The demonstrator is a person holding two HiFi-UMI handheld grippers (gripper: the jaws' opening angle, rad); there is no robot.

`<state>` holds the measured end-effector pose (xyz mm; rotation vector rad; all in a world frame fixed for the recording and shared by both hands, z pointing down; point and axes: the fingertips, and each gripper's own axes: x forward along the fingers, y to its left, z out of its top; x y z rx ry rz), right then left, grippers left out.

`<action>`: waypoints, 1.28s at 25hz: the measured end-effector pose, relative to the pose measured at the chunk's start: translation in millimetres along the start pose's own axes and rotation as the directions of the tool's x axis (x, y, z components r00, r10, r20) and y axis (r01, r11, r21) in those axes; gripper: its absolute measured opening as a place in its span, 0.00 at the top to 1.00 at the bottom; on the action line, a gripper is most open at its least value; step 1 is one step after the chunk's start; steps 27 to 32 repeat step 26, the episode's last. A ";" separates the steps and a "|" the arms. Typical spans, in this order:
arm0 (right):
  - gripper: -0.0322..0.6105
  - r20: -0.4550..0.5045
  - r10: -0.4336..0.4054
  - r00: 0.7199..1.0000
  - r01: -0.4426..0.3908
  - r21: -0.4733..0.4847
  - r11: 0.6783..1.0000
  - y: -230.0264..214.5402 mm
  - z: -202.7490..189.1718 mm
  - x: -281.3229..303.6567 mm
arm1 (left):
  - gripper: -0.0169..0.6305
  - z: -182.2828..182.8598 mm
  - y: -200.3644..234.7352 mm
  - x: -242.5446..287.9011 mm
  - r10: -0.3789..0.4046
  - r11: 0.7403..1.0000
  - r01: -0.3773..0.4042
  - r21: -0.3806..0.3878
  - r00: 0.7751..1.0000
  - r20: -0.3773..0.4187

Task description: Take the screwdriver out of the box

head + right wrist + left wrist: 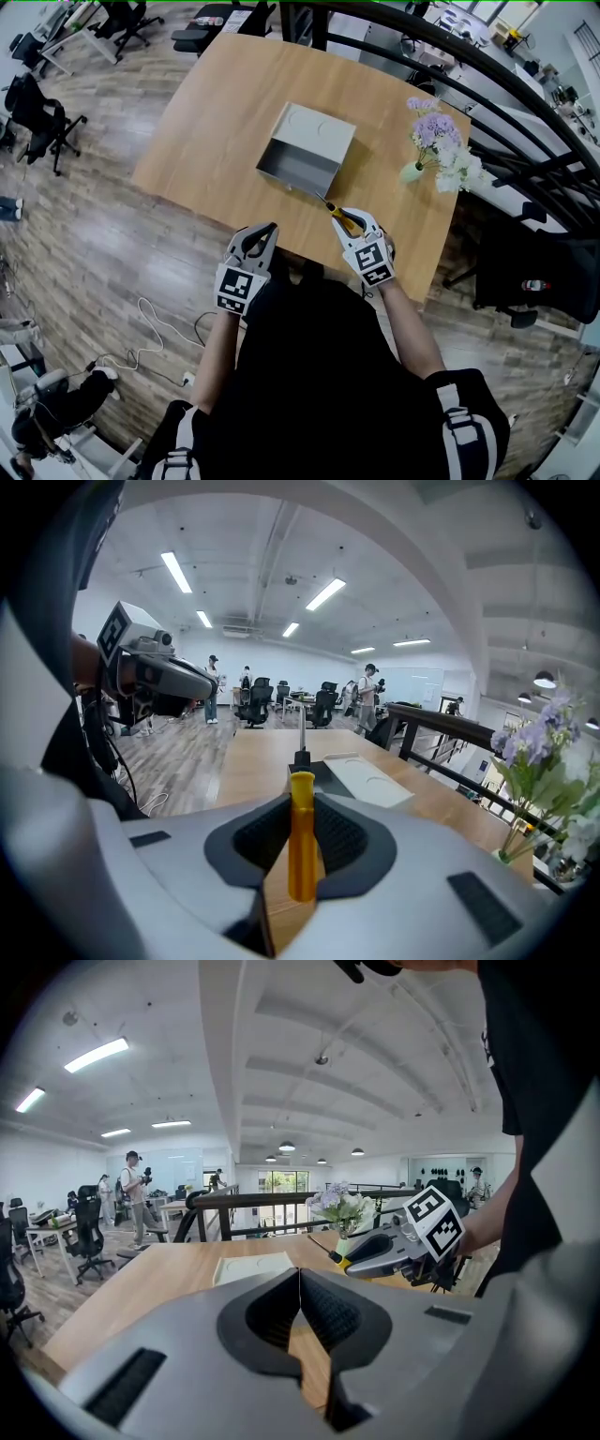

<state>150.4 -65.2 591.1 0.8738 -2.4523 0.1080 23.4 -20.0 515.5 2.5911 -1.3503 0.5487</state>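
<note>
The grey box (306, 150) lies on the wooden table (206, 112), its open side towards me and its lid part tipped back. A screwdriver (302, 827) with a yellow handle and black collar is clamped between the jaws of my right gripper (302, 847), shaft pointing forward over the table. In the head view the right gripper (349, 223) hovers at the table's near edge, just in front of the box, with the screwdriver (336, 212) sticking out. My left gripper (262, 234) is shut with nothing in it, near the table's front edge; its jaws (298, 1321) meet.
A vase of purple and white flowers (439, 148) stands on the table's right side. A black railing (469, 84) runs behind the table. Office chairs (37, 122) stand on the wooden floor to the left, and a cable (141, 347) lies on the floor near my feet.
</note>
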 end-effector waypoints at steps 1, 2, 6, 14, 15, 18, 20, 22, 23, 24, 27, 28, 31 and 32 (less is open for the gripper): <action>0.81 0.003 -0.001 1.000 0.001 -0.003 1.000 0.1 0.6 -0.4 | 0.94 -0.1 -0.4 -0.3 -0.001 1.000 0.001 0.001 1.000 -0.001; 0.81 0.007 -0.001 1.000 0.001 -0.007 1.000 0.2 1.2 -0.6 | 0.94 0.0 -0.6 -0.7 -0.001 1.000 0.001 0.002 1.000 -0.001; 0.81 0.007 -0.001 1.000 0.001 0.001 1.000 1.8 2.4 -2.7 | 0.94 1.8 0.6 -1.7 0.002 1.000 -0.002 0.005 1.000 0.001; 0.81 0.006 0.008 1.000 -0.008 -0.022 1.000 5.3 6.1 2.1 | 0.94 0.2 5.2 -4.3 0.006 1.000 -0.006 0.001 1.000 0.002; 0.81 0.007 0.009 1.000 -0.009 -0.024 1.000 5.8 7.0 2.5 | 0.94 -0.2 5.5 -4.9 0.008 1.000 -0.008 -0.001 1.000 0.002; 0.81 0.013 0.016 1.000 -0.015 -0.029 0.999 9.0 8.5 2.6 | 0.94 -1.9 4.8 -7.4 0.010 1.000 -0.010 -0.005 1.000 0.002; 0.81 0.013 0.019 1.000 -0.018 -0.036 0.999 10.9 7.1 2.4 | 0.94 -3.5 3.8 -8.4 0.010 1.000 -0.010 -0.008 1.000 0.001; 0.81 0.006 0.017 1.000 -0.017 -0.031 0.999 11.5 5.9 1.4 | 0.94 -3.9 3.3 -8.5 0.009 1.000 -0.009 -0.007 1.000 0.001; 0.81 0.003 0.017 1.000 -0.017 -0.032 0.999 11.8 5.6 1.0 | 0.94 -3.7 3.1 -8.7 0.008 1.000 -0.008 -0.006 1.000 0.001; 0.81 0.001 0.019 1.000 -0.019 -0.035 0.999 12.2 5.4 0.8 | 0.94 -3.4 2.9 -8.9 0.007 1.000 -0.007 -0.005 1.000 0.001; 0.81 -0.002 0.021 1.000 -0.022 -0.043 0.999 13.2 5.3 0.6 | 0.94 -3.0 2.9 -9.6 0.006 1.000 -0.006 -0.002 1.000 0.002; 0.81 -0.002 0.021 1.000 -0.022 -0.043 0.999 13.2 5.3 0.6 | 0.94 -3.0 2.9 -9.6 0.006 1.000 -0.006 -0.002 1.000 0.002; 0.81 -0.002 0.021 1.000 -0.022 -0.043 0.999 13.2 5.3 0.6 | 0.94 -3.0 2.9 -9.6 0.006 1.000 -0.006 -0.002 1.000 0.002; 0.81 -0.002 0.021 1.000 -0.022 -0.043 0.999 13.2 5.3 0.6 | 0.94 -3.0 2.9 -9.6 0.006 1.000 -0.006 -0.002 1.000 0.002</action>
